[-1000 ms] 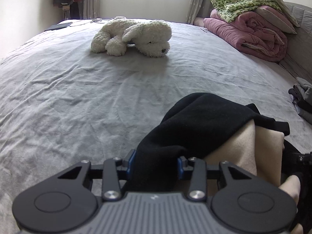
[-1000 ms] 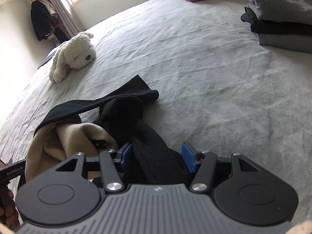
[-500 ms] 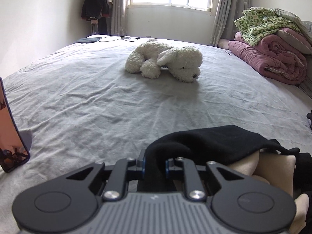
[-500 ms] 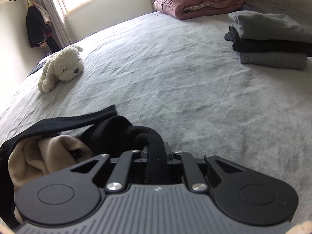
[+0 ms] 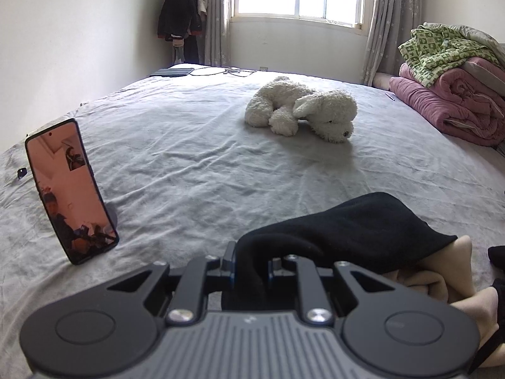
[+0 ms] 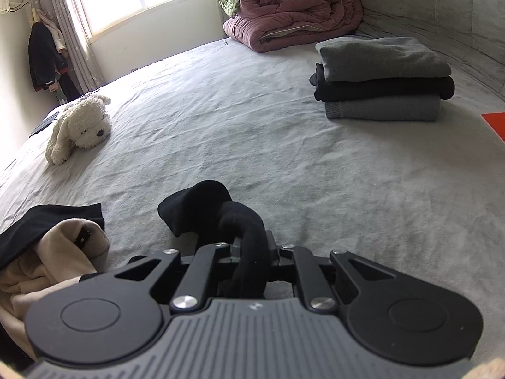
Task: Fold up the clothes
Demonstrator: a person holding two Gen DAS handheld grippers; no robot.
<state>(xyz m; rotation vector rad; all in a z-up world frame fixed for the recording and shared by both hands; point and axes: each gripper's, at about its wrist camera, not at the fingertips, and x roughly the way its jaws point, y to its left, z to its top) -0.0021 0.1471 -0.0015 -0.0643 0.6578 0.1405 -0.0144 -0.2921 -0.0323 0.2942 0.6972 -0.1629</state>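
A black garment with a beige lining (image 5: 356, 227) lies bunched at the near edge of the grey bed. My left gripper (image 5: 249, 265) is shut on a fold of its black cloth, and the beige inside (image 5: 442, 271) shows to the right. In the right wrist view my right gripper (image 6: 252, 249) is shut on another black fold (image 6: 202, 208) of the same garment, with the beige lining (image 6: 56, 252) spilling out at lower left. Both pinched folds are lifted off the sheet.
A phone (image 5: 69, 189) stands propped at left on the grey bedsheet (image 5: 195, 164). A white plush dog (image 5: 303, 110) lies mid-bed. Three folded garments (image 6: 382, 79) are stacked at right. Rolled pink and green quilts (image 6: 290, 9) sit by the headboard.
Both grippers went from open around the black cloth to shut on it, then rose and tilted up, so the room, the phone and the folded stack came into view.
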